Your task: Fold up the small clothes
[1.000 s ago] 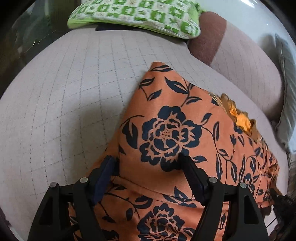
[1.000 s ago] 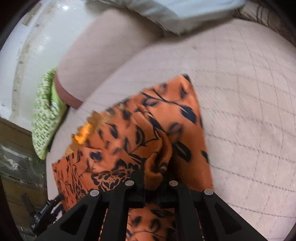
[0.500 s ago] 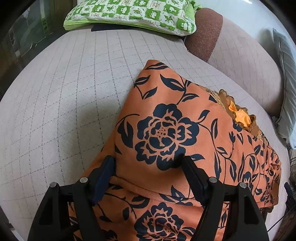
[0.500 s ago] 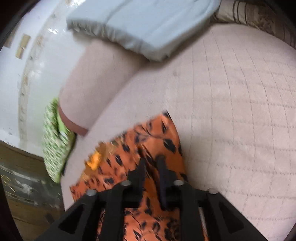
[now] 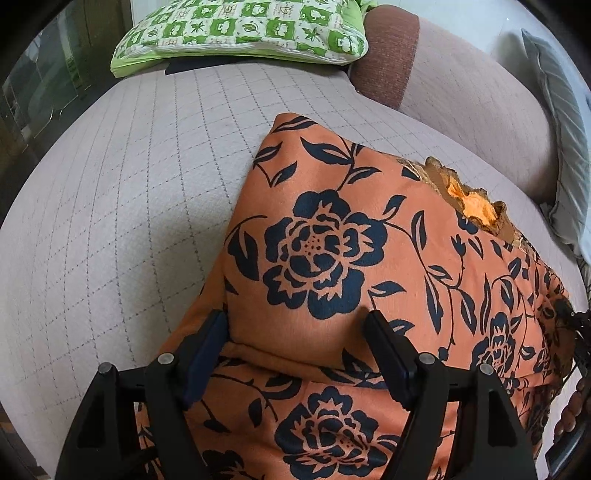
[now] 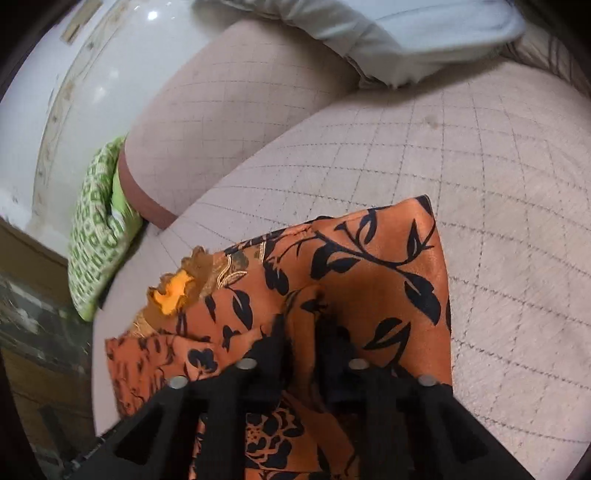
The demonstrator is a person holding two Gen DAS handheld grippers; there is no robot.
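left gripper (image 5: 295, 332), jaws spread, straddles a raised fold of the one orange garment (image 5: 351, 229) on the sofa (image 5: 110, 184). right gripper (image 6: 301, 332), jaws closing, pinches a ridge of it. folding looks partly done: one flap over, more left. far: two cushions, green (image 5: 240, 29) at 12 o'clock, grey (image 5: 554, 110) at 2.

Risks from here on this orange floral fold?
1. The right gripper is closing on a thin ridge of the orange floral garment; the glossy cloth may slip out.
2. The left gripper stands wide open over the fold, pinning nothing; a pull could drag the layers askew.
3. The lace trim pokes out and may stay exposed.
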